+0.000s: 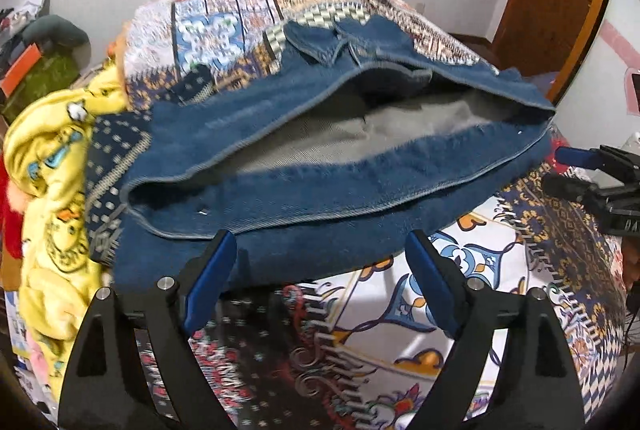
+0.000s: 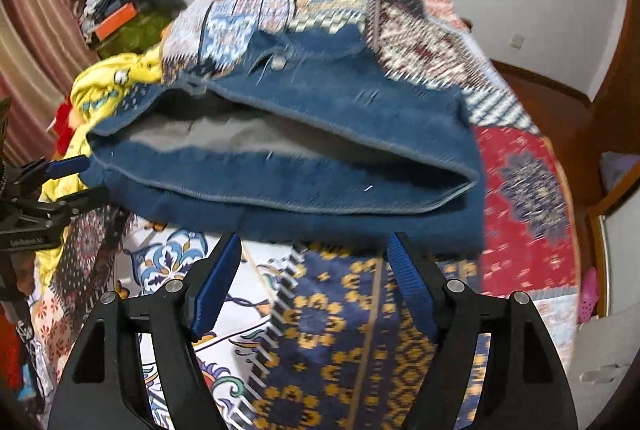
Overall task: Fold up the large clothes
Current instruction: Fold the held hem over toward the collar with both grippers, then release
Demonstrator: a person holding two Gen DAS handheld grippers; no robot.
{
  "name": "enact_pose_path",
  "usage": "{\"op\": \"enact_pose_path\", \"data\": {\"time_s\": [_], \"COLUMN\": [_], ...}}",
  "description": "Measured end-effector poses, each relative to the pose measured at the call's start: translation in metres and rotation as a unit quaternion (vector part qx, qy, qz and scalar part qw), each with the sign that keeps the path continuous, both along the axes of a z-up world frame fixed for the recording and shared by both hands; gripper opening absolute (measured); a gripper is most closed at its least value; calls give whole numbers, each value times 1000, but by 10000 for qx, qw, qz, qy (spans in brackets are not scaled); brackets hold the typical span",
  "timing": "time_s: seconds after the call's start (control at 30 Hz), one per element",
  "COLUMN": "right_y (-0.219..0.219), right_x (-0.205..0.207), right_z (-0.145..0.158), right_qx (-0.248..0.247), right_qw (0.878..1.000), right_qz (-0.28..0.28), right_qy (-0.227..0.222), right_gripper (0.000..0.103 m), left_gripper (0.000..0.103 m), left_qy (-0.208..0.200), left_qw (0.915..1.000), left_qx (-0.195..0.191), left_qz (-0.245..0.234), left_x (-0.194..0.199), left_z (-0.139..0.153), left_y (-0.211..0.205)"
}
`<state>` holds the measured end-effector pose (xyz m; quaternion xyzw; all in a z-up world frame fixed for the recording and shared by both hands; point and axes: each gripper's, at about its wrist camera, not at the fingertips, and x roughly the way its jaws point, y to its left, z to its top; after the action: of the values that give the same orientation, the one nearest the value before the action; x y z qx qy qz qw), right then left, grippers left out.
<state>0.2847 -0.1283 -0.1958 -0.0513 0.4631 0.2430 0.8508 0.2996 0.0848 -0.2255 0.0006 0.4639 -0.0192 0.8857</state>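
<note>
Denim garment (image 1: 304,146): coarse matt blue cloth, grey woven inside. Bedspread (image 1: 400,330): printed patchwork cloth, matt. Left tongs (image 1: 320,270): matt black plastic, ribbed blue pads, steel pins. Yellow cloth (image 1: 52,166) at nine o'clock: soft, fleecy.

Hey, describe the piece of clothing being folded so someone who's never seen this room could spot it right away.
Find the bed with the patchwork bedspread. In its middle lies the denim garment, folded over, grey lining showing inside. It is plain dark blue, unlike the yellow cartoon-print blanket bunched beside it.
</note>
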Motion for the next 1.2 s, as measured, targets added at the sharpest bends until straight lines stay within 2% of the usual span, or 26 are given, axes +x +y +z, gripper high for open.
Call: {"op": "enact_pose_path", "data": {"time_s": [0.07, 0.2, 0.33, 0.4, 0.47, 0.57, 0.67, 0.73, 0.83, 0.87, 0.93, 1.07, 1.2], "right_y": [10, 25, 35, 37, 41, 48, 56, 57, 49, 45, 38, 34, 50], "right_x": [4, 19, 35, 42, 47, 67, 98, 117, 132, 134, 131, 115, 102], "right_z": [-9, -23, -24, -18, -7, -2, -4, -2, 16, 22, 31, 42, 31], "right_qx": [-21, -208, -333, -322, -328, -708, -904, -1027, -932, -783, -498, -48, 71], "right_qw": [10000, 9995, 9989, 9987, 9986, 9967, 9953, 9935, 9897, 9902, 9917, 9940, 9977], "right_qz": [31, 44, 167, 235, 399, 330, 198, -74, -612, -683, -712, -648, -283], "right_qy": [89, 226, 293, 332, 103, -212, -286, -491, -899, -932, -949, -878, -607], "right_gripper": [72, 72, 76, 76, 75, 74, 74, 74, 74, 74, 74, 74, 75], "left_gripper": [86, 86, 86, 86, 86, 86, 86, 86, 86, 86, 86, 86, 86], "left_qy": [62, 101, 117, -5, -149, -220, -77, -98, -354, -461, -557, -542, -342], "left_qw": [10000, 9997, 9998, 9998, 9991, 9962, 9929, 9907, 9887, 9878, 9873, 9903, 9944], "left_qx": [-34, 196, 145, 172, 386, 839, 1110, 1030, 542, 336, 160, 289, 550], "left_qz": [33, 113, 119, 85, 16, -7, 410, 886, 1355, 1451, 1477, 1246, 841], "left_x": [9, 28, 52, 65, 78, 108, 147, 164, 163, 157, 148, 123, 104], "left_z": [-10, -23, -16, -6, 1, 4, 2, 8, 26, 34, 43, 48, 33], "left_y": [-2, 1, 14, 20, 22, 27, 50, 75, 109, 120, 131, 134, 124]}}
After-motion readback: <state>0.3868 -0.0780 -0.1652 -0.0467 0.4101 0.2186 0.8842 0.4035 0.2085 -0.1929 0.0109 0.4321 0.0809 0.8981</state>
